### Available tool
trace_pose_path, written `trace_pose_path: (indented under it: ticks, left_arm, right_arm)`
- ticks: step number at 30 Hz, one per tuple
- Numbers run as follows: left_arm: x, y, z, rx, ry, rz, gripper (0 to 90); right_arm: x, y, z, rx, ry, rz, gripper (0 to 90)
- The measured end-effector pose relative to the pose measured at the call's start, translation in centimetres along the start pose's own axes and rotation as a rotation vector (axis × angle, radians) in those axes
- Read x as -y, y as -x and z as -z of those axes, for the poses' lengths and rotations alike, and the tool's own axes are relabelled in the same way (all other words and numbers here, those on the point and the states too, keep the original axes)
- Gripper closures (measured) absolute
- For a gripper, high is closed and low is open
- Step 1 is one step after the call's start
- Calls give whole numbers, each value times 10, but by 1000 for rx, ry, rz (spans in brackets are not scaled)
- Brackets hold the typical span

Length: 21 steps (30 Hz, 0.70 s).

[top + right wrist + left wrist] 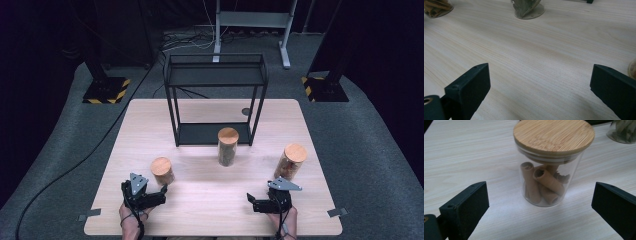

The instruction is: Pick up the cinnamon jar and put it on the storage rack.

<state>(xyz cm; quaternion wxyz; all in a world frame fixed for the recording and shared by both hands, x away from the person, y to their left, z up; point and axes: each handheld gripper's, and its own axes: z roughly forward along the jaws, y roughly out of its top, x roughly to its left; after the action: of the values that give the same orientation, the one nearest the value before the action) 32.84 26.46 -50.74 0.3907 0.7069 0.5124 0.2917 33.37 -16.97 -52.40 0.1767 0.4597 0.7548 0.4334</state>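
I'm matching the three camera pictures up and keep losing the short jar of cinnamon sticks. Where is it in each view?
High view: the short jar stands left of centre on the table, just ahead of the open left gripper.
Left gripper view: the jar stands centre, just beyond the open jaws.
Right gripper view: its base sits at the top left corner.
Shared landmark: the middle jar.

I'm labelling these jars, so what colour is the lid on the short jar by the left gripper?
Light tan bamboo with fine grain, on the short jar's lid; left gripper view shows it best.
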Motion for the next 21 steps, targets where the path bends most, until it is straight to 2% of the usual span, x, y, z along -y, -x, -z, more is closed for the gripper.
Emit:
trace_pose_path:
  ticks: [6, 9, 14, 21]
  left_arm:
    - [-2, 2, -8, 22, -13, 5, 2]
    - [-4, 1, -13, 28, -12, 20, 2]
    - [-6, 1, -19, 24, -8, 34, 2]
    - [-14, 3, -27, 3, -1, 29, 0]
  right_arm:
    - [0, 0, 0, -10, -1, 4, 23]
    - [0, 0, 0, -24, 0, 7, 23]
    - [0, 1, 0, -27, 4, 0, 24]
    - [0, 3, 1, -34, 11, -14, 24]
